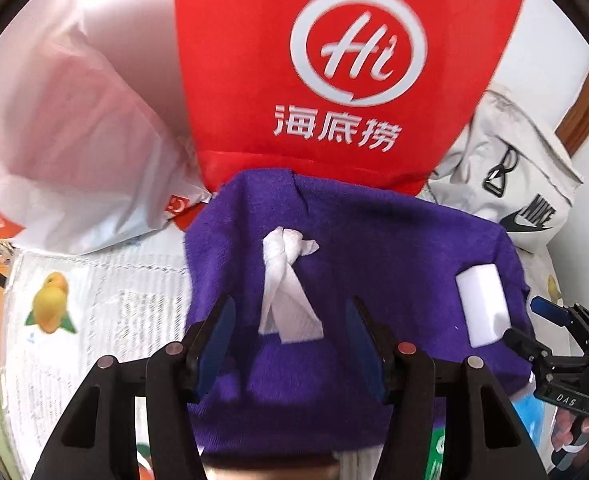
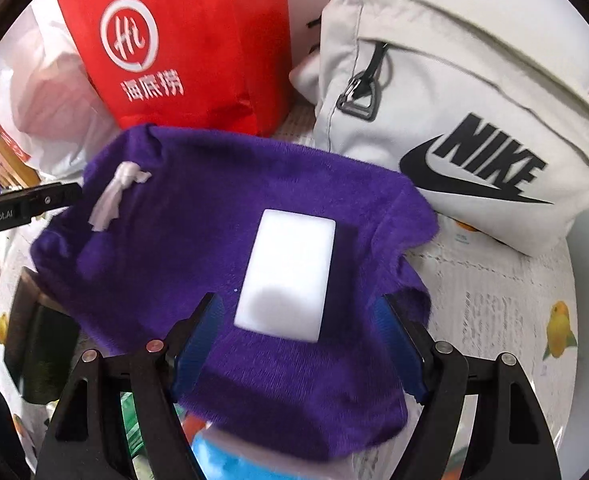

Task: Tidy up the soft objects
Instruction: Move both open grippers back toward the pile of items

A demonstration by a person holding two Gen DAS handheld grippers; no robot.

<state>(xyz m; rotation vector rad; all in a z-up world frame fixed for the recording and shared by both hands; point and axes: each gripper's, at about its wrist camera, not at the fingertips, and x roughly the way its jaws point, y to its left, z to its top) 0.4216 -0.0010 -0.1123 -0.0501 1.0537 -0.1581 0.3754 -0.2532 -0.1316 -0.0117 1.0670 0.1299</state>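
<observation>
Red bag (image 1: 334,72) top centre reads "Hi" above Chinese characters; the white bag (image 2: 454,120) says NIKE. Purple towel (image 1: 374,248) mid-frame carries a knotted tissue (image 1: 286,280) and white sponge (image 2: 290,276). Left gripper (image 1: 290,344) and right gripper (image 2: 298,344) both gape, gripping nothing. Only the right view shows "GenRobot.AI".

I count one purple cloth (image 2: 230,240) spread out below my claws. On it lie one white sponge block (image 2: 290,276) and one knotted white tissue (image 1: 288,284). Behind it stand one red bag (image 1: 334,72), one white sports bag (image 2: 466,120) and one pale plastic bag (image 1: 74,128). Two printed yellow fruits (image 2: 559,330) show on the table cover.
</observation>
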